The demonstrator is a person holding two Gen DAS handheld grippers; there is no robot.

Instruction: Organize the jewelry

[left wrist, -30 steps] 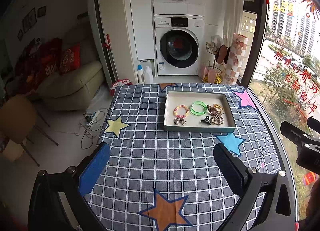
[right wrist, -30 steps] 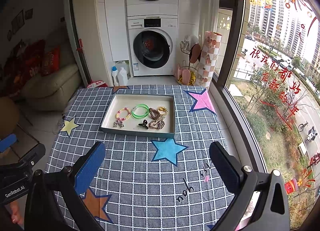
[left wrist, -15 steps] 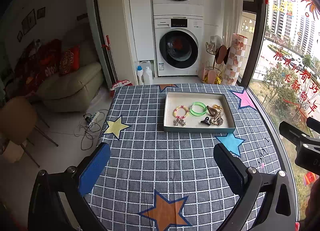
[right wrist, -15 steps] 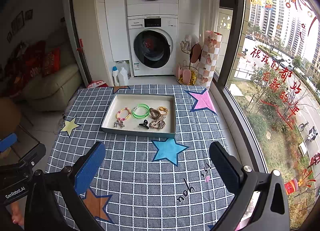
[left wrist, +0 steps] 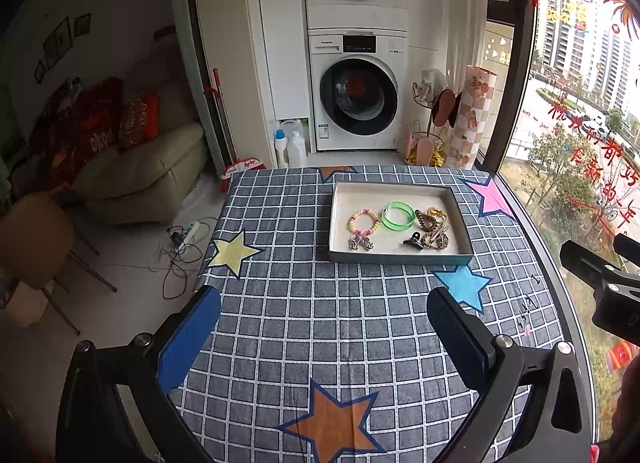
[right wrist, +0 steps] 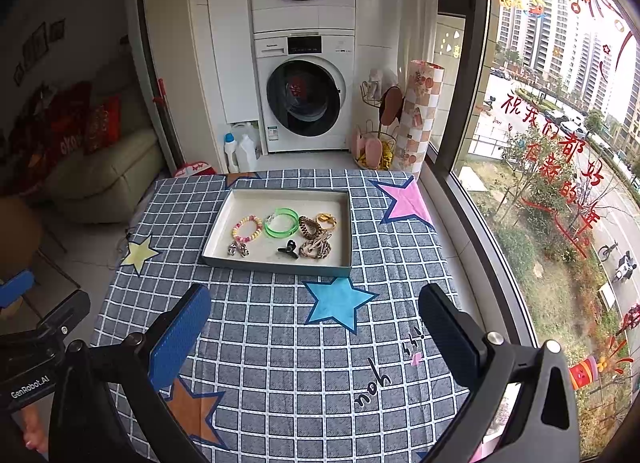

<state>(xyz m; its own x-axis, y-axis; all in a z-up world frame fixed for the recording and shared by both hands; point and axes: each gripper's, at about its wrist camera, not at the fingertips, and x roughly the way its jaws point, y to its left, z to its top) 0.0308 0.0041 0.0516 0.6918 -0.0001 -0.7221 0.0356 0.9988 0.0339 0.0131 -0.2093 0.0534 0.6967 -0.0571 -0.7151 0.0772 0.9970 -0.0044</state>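
A shallow grey tray (left wrist: 400,257) (right wrist: 276,265) lies on the far half of the checked tablecloth. In it lie a pink and yellow bead bracelet (left wrist: 363,221) (right wrist: 247,228), a green bangle (left wrist: 398,216) (right wrist: 281,222), a brown chain bracelet (left wrist: 425,220) (right wrist: 310,227), a gold piece (right wrist: 326,219), a small black clip (left wrist: 413,242) (right wrist: 288,249), silver earrings (left wrist: 361,243) (right wrist: 238,249) and a beige chain (left wrist: 435,240) (right wrist: 316,248). My left gripper (left wrist: 324,327) is open and empty, hovering over the near table. My right gripper (right wrist: 316,323) is open and empty, also well short of the tray.
The cloth (left wrist: 304,303) carries coloured stars. A window (right wrist: 560,143) runs along the table's right edge. Beyond the far edge stand a washer and dryer stack (left wrist: 356,95). A sofa (left wrist: 140,171), a chair (left wrist: 36,239) and floor cables (left wrist: 180,247) are on the left.
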